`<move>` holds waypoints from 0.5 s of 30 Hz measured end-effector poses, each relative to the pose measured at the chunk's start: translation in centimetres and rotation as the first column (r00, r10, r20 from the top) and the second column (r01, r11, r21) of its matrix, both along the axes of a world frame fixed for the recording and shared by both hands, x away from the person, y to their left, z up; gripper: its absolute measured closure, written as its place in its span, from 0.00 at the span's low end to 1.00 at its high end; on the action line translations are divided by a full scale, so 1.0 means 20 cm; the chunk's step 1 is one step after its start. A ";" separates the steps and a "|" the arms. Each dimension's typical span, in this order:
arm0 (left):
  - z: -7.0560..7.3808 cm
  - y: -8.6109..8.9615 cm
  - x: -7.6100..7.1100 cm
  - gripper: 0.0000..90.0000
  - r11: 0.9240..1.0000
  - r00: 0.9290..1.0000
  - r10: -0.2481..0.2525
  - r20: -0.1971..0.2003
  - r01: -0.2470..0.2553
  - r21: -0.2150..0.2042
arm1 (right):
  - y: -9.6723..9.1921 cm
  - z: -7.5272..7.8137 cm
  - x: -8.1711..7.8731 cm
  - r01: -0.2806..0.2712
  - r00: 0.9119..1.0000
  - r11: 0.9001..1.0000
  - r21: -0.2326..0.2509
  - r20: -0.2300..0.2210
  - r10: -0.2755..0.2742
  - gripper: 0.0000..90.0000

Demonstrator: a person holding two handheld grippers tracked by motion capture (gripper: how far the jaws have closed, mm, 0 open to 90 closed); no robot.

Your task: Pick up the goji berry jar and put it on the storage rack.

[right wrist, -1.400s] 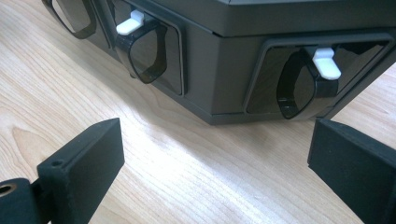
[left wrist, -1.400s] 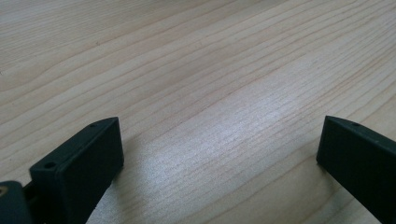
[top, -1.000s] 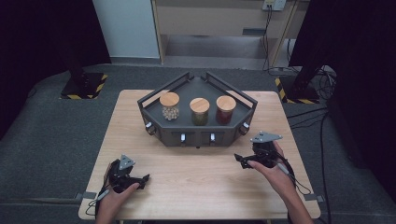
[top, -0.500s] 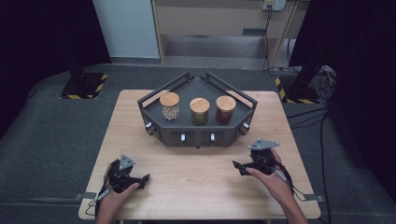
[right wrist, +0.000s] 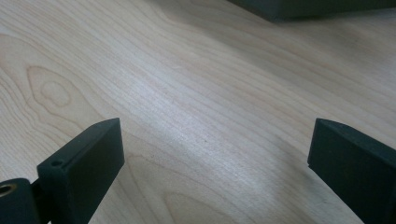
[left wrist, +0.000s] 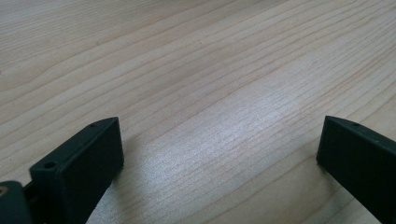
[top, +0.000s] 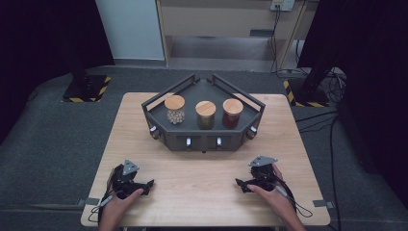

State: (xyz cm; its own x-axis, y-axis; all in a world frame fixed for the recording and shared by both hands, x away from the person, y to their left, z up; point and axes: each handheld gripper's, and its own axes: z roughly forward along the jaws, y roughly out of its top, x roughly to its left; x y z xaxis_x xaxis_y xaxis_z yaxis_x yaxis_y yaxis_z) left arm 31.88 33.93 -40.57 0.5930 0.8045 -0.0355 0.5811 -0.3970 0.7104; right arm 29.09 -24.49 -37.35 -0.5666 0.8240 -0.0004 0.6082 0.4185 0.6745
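Your left gripper (top: 144,185) sits low over the near left part of the desk (top: 202,178), with your hand behind it. Its fingers (left wrist: 79,172) are spread wide and released; in the left gripper view there is bare wood grain between them and they grasp nothing.

Your right gripper (top: 243,183) is low over the near right part of the desk, with its grey three-cornered plate on top and its cable trailing back past your wrist. Its fingers (right wrist: 84,163) are likewise spread wide and released, with bare wood between them. In the right gripper view, a dark edge of the tray (right wrist: 308,7) shows far ahead of those fingers, at the top of the frame.

The two grippers point inward, toward each other, well apart across the front of the desk.

The dark angular tray (top: 159,120) stands well beyond both pairs of fingers, at the middle of the far half of the desk. Three wooden-lidded jars stand upright in a row in it: the jar of pale round pieces (top: 175,109) lies ahead of your left fingers and off to their right, the jar of green contents (top: 205,115) sits in the middle, and the jar of red contents (top: 232,113) lies ahead of your right fingers. None of the jars is touched by either gripper.
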 end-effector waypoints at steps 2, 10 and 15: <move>0.00 0.00 0.00 0.00 1.000 1.000 0.000 0.000 0.000 0.000 | 0.01 -0.02 0.00 -0.005 1.000 1.000 -0.004 -0.002 0.005 0.04; 0.00 0.00 0.00 0.00 1.000 1.000 0.000 0.000 0.000 0.000 | 0.01 -0.06 -0.02 -0.005 1.000 1.000 0.001 0.011 0.005 0.02; 0.00 0.00 0.00 0.00 1.000 1.000 0.000 0.000 0.000 0.000 | 0.01 -0.08 -0.04 0.002 1.000 1.000 0.009 0.027 -0.002 0.02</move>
State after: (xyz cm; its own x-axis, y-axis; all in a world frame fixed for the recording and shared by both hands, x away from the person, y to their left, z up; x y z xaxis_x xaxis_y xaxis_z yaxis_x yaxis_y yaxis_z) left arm 31.88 33.93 -40.57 0.5928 0.8045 -0.0357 0.5811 -0.3967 0.7106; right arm 28.25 -24.30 -38.86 -0.5650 0.8251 -0.0079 0.5906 0.4111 0.6944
